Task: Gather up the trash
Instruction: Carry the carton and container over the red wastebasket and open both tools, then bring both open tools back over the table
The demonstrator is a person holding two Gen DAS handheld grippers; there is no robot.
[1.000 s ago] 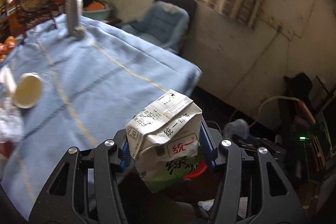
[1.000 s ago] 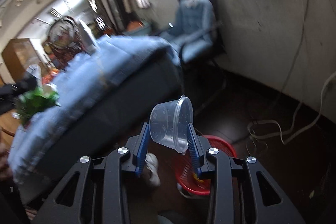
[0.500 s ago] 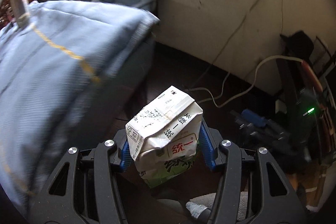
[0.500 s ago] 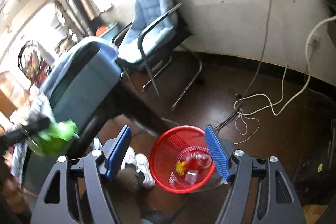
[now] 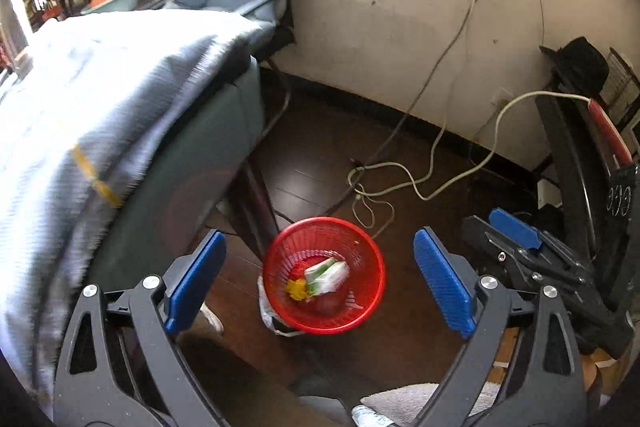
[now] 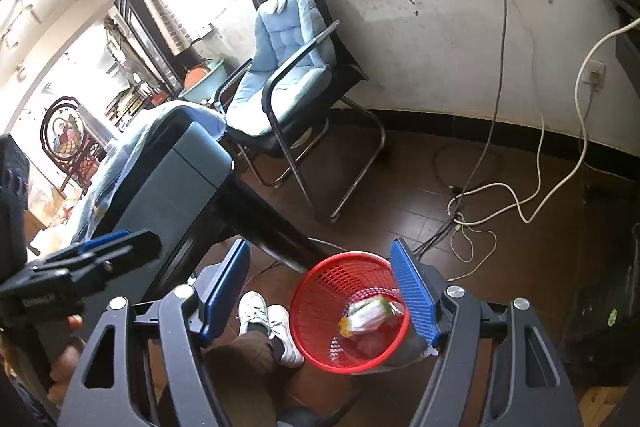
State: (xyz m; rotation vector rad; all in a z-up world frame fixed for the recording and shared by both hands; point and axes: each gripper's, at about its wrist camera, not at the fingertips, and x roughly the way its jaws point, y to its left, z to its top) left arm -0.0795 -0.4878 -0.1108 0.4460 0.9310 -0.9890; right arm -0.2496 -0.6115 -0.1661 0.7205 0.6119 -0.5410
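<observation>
A red mesh basket (image 5: 370, 247) (image 6: 304, 291) stands on the dark floor beside a table leg. Inside it lies a green and white drink carton (image 5: 326, 273) (image 6: 370, 311) beside a yellow scrap (image 5: 297, 289). My left gripper (image 5: 318, 239) hangs above the basket; its jaws are opening and nothing is between them. My right gripper (image 6: 320, 247) is also over the basket, open and empty. The right gripper's fingers (image 5: 514, 229) show at the right of the left wrist view. The left gripper's fingers (image 6: 104, 241) show at the left of the right wrist view.
A table under a blue cloth (image 5: 100, 107) overhangs at the left. A blue padded chair (image 6: 280, 67) stands by the wall. Cables (image 5: 400, 183) trail across the floor. A person's white shoes (image 6: 264, 311) are next to the basket. Dark equipment (image 5: 580, 147) stands at the right.
The left gripper opened and the carton fell from it into the basket. The right gripper let go of its clear cup earlier. Both grippers swung from the table to above the basket.
</observation>
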